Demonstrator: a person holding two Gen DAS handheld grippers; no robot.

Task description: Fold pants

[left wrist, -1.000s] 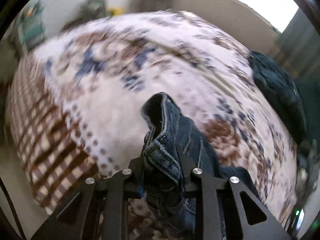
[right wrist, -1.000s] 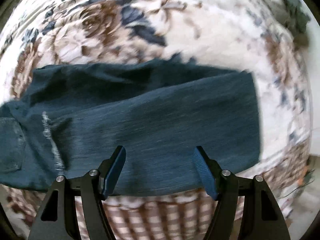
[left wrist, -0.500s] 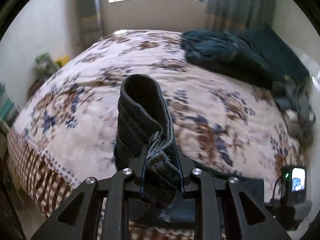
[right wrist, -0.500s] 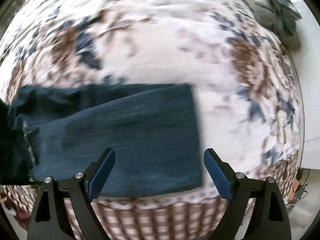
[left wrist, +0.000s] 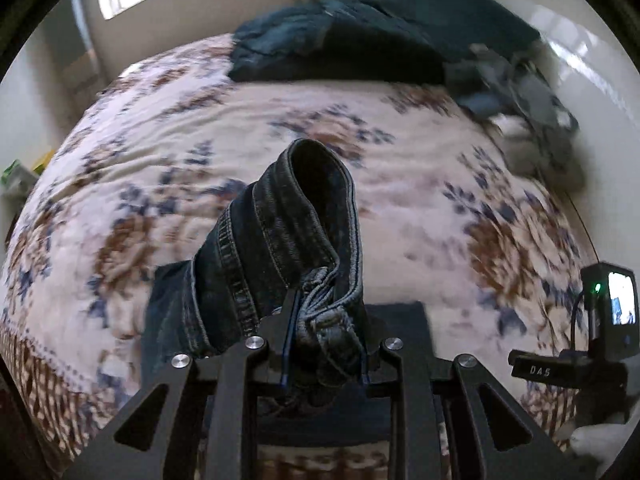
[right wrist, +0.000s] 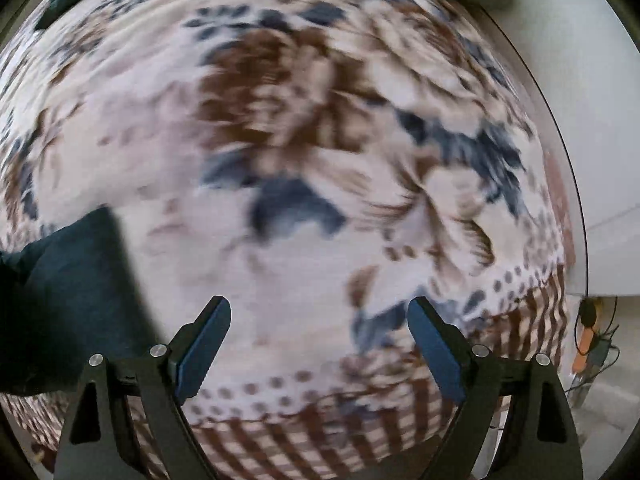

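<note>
The waistband of the dark denim pants is seen clamped between the fingers of the left claw, which is clenched on the bunched fabric. The gripped part is raised above the bed, and it is curled into an upright loop with the stitched band facing the camera. The rest of the pants is seen trailing down to the left and beneath the claw, where a flat dark panel is laid on the floral blanket near the bed's front edge.

In the right wrist view, the right claw is held released, its blue-padded fingers spread wide with nothing between them. It is poised over the blanket's checked border, and only a dark corner of the pants is caught at the left edge of that view, well apart from the fingers.

At the far end of the bed a heap of dark blue bedding is piled, with grey clothing beside it. No containers can be made out.
</note>
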